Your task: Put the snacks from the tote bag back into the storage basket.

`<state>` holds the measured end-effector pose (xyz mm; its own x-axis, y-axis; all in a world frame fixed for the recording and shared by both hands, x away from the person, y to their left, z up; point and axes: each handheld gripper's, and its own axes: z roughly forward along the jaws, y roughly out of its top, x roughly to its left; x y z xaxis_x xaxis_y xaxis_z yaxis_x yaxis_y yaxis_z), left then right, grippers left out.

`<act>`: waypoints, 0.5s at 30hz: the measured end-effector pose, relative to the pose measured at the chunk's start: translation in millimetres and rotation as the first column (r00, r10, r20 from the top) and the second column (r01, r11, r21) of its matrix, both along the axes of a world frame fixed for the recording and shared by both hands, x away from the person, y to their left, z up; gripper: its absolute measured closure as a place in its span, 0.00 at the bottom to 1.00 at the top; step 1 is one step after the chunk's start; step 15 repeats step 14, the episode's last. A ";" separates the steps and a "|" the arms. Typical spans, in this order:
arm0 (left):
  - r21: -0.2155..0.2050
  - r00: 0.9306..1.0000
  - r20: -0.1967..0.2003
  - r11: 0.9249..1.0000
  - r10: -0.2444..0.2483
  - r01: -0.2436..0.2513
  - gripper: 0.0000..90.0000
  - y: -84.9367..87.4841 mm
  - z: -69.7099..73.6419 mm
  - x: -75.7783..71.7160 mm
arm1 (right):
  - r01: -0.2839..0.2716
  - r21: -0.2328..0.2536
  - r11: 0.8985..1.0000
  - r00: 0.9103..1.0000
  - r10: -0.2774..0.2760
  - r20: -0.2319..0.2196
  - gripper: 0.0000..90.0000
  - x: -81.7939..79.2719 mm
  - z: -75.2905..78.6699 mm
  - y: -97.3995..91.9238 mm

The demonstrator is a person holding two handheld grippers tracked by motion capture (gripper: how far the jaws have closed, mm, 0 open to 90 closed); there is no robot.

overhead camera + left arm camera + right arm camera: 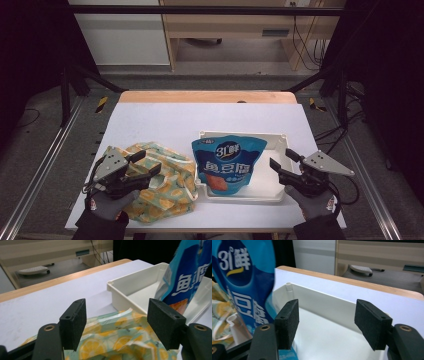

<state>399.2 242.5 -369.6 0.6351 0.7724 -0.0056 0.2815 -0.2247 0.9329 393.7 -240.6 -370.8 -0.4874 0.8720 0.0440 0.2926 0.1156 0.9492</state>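
The blue snack pouch (228, 164) stands in the white tray (270, 192) on the desk (165, 120), its base hidden by the tray wall (large white Chinese characters and "31" show). The left tool (146, 162) hangs wide open over the lemon-print bag (172, 192), gripping nothing. The right tool (281, 161) gapes equally wide and empty at the tray's right rim.

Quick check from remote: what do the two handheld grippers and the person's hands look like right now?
Both the left gripper and right gripper are black, each with two flat rectangular foam-like pads, brass-coloured screw eyelets, a grey three-cornered top plate and a trailing black cable. The hands wear dark grey gloves with red markings; sleeves are black.
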 end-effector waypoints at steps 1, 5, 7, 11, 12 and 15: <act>0.004 1.000 -0.003 1.000 0.008 -0.008 0.35 3.3 -2.4 -0.1 | 0.007 0.001 1.000 1.000 -0.007 0.000 0.41 -0.3 -1.1 -1.9; 0.016 0.999 -0.016 0.999 0.030 -0.030 0.35 14.0 -9.6 -0.4 | 0.021 -0.006 1.000 1.000 -0.021 0.004 0.41 0.3 -5.7 -6.7; 0.010 0.998 -0.021 0.998 0.057 -0.057 0.35 25.6 -14.2 -1.4 | 0.031 -0.012 0.999 1.000 -0.031 -0.005 0.41 2.1 -10.6 -9.8; -0.003 0.996 -0.022 0.996 0.087 -0.087 0.35 36.7 -17.2 -2.6 | 0.043 -0.025 0.999 0.999 -0.043 -0.011 0.41 4.0 -15.0 -12.5; -0.008 0.994 -0.025 0.995 0.104 -0.104 0.35 42.7 -19.0 -3.7 | 0.047 -0.028 0.999 0.999 -0.047 -0.011 0.41 4.4 -15.8 -13.1; -0.011 0.994 -0.026 0.994 0.110 -0.110 0.35 45.2 -19.8 -4.1 | 0.052 -0.029 0.998 0.999 -0.052 -0.014 0.41 4.8 -17.0 -13.7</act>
